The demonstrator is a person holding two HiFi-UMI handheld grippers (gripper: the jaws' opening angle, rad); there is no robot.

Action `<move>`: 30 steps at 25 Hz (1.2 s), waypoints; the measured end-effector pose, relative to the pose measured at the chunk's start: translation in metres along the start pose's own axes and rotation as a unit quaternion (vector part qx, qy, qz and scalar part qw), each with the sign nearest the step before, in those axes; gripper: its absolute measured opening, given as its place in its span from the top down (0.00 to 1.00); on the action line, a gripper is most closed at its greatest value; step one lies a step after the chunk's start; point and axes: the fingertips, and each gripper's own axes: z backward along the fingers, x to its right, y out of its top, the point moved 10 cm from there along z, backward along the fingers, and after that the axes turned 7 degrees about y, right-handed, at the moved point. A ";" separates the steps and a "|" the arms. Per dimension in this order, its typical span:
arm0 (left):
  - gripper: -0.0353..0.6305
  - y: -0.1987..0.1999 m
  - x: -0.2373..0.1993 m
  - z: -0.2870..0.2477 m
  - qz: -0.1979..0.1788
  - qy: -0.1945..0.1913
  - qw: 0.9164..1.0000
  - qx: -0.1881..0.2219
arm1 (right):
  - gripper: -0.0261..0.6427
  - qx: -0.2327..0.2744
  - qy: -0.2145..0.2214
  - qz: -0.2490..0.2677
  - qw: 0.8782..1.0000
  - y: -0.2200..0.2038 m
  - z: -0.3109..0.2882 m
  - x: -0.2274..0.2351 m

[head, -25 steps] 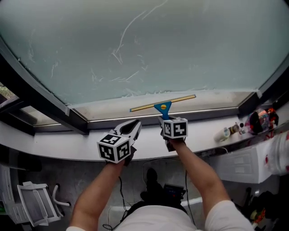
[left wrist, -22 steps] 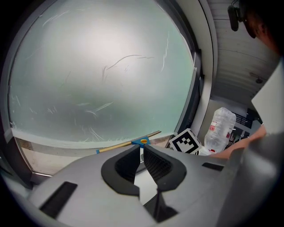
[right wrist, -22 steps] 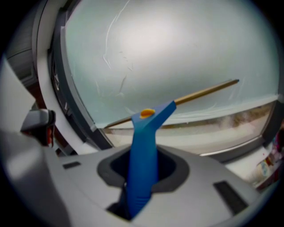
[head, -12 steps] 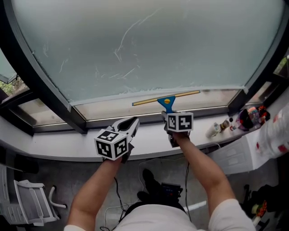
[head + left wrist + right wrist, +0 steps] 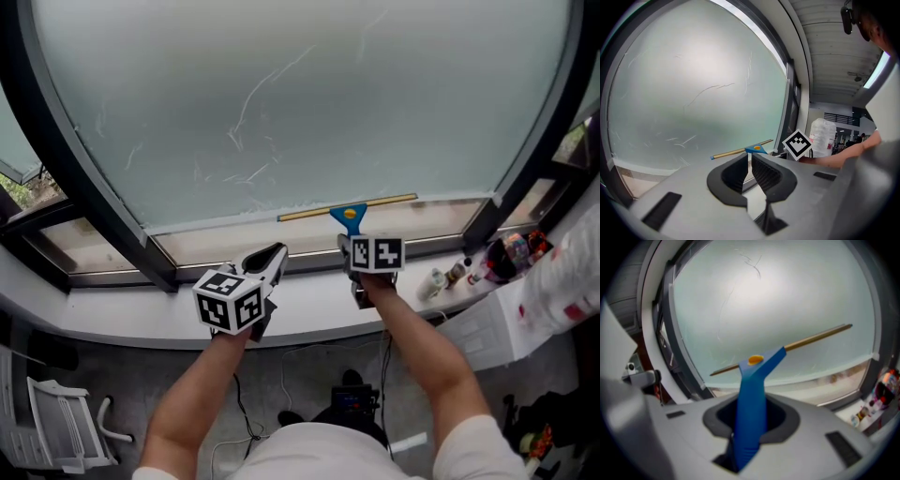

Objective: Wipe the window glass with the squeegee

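Note:
The squeegee (image 5: 350, 217) has a blue handle and a long brass blade (image 5: 375, 203). The blade lies along the bottom edge of the frosted, streaked window glass (image 5: 300, 112). My right gripper (image 5: 359, 246) is shut on the blue handle (image 5: 750, 404), and the blade (image 5: 806, 341) slants across the glass (image 5: 778, 301) ahead of it. My left gripper (image 5: 266, 258) hovers over the white sill (image 5: 141, 305) to the left of the squeegee, shut and holding nothing. In the left gripper view its jaws (image 5: 747, 157) nearly meet, with the squeegee (image 5: 754, 149) beyond them.
Black window frame bars run down on the left (image 5: 94, 178) and on the right (image 5: 539, 141). Small bottles (image 5: 450, 275) and colourful items (image 5: 502, 251) stand on the sill at the right. A white wrapped bundle (image 5: 567, 281) is at the far right, and a white chair (image 5: 56, 431) stands below left.
The right gripper has carried the squeegee a little forward, so the blade went from the sill to the bottom edge of the glass. The left gripper has hardly moved.

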 end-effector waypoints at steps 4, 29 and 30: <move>0.88 0.008 0.020 -0.029 0.002 0.000 1.000 0.008 | 0.80 0.000 0.005 0.014 1.000 0.017 0.014 0.023; 0.88 0.050 0.112 -0.171 -0.010 -0.005 0.999 0.030 | 0.80 0.023 0.006 0.049 0.999 0.099 0.072 0.151; 0.88 0.052 0.111 -0.172 -0.012 -0.008 0.999 0.028 | 0.80 0.024 0.006 0.047 0.999 0.101 0.073 0.150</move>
